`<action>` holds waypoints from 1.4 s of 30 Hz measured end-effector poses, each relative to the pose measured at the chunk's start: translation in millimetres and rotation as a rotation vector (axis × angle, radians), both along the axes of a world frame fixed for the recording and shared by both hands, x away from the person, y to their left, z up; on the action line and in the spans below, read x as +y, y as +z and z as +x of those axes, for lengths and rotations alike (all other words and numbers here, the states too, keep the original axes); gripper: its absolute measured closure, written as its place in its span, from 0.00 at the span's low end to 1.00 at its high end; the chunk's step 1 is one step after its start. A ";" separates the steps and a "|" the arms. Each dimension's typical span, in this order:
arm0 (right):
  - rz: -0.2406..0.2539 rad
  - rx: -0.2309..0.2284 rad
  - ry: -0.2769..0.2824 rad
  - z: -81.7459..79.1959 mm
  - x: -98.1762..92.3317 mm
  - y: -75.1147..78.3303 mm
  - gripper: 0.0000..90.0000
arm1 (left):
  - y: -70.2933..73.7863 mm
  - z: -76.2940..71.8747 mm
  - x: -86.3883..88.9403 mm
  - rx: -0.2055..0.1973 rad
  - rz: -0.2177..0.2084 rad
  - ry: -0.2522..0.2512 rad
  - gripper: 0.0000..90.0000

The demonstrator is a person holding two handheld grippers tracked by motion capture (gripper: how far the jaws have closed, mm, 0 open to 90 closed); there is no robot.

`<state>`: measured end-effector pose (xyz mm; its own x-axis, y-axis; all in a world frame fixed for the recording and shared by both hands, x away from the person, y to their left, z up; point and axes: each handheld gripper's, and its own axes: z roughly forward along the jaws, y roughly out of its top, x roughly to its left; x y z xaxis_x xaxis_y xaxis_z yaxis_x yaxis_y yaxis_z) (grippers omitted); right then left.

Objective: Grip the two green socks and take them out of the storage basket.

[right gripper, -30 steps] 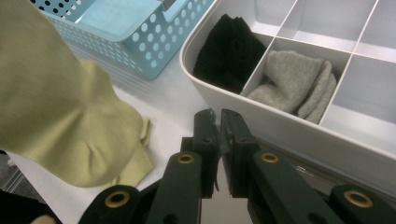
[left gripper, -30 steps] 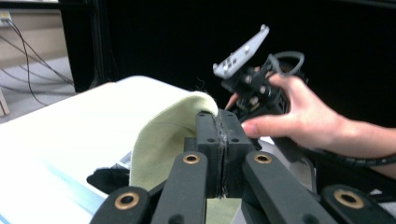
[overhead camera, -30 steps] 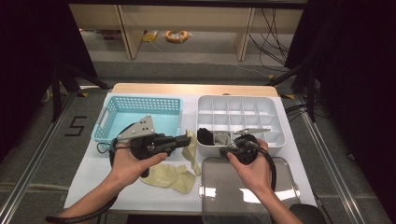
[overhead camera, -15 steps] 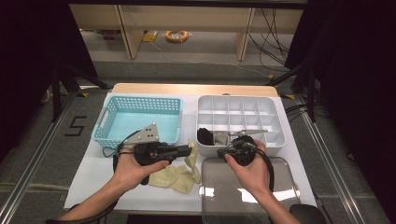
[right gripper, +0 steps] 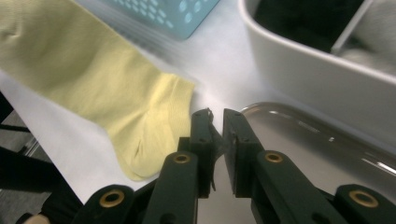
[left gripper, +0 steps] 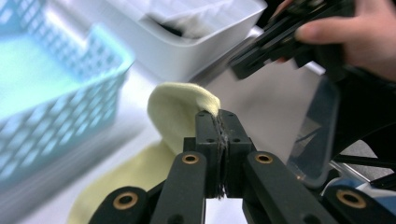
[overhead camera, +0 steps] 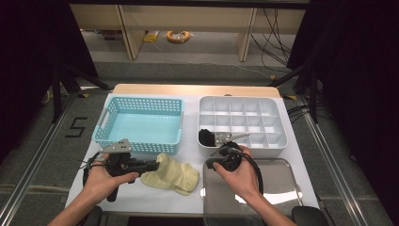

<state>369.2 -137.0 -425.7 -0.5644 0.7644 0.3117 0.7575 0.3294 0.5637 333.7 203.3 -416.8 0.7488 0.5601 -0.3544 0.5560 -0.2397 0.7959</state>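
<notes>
Lower centre of the high view: the left gripper (overhead camera: 153, 165) is clamped on the sock (overhead camera: 174, 173)'s edge; the right gripper (overhead camera: 212, 164), jaws just parting (nothing between), hovers beside it – a thin pinch could slip.

Bare forearms, black tongs (left gripper: 219, 135), brass pivot screws, grey plate

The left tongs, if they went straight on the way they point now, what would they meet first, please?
Most likely the yellow sock, which lies right at the tips of the left tongs, whose jaws are shut. Whether they already touch it is unclear. Beyond lies the metal tray.
</notes>
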 end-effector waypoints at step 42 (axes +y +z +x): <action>-0.004 0.152 0.104 7.1 48.1 -33.2 0.94 | -53.3 46.5 23.4 0.262 0.377 0.055 0.88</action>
<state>376.3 -88.8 -458.9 -0.5872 0.7058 0.3962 0.7954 0.4126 0.4439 380.1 226.7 -470.1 0.6271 0.7224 -0.2915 0.7465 -0.4505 0.4897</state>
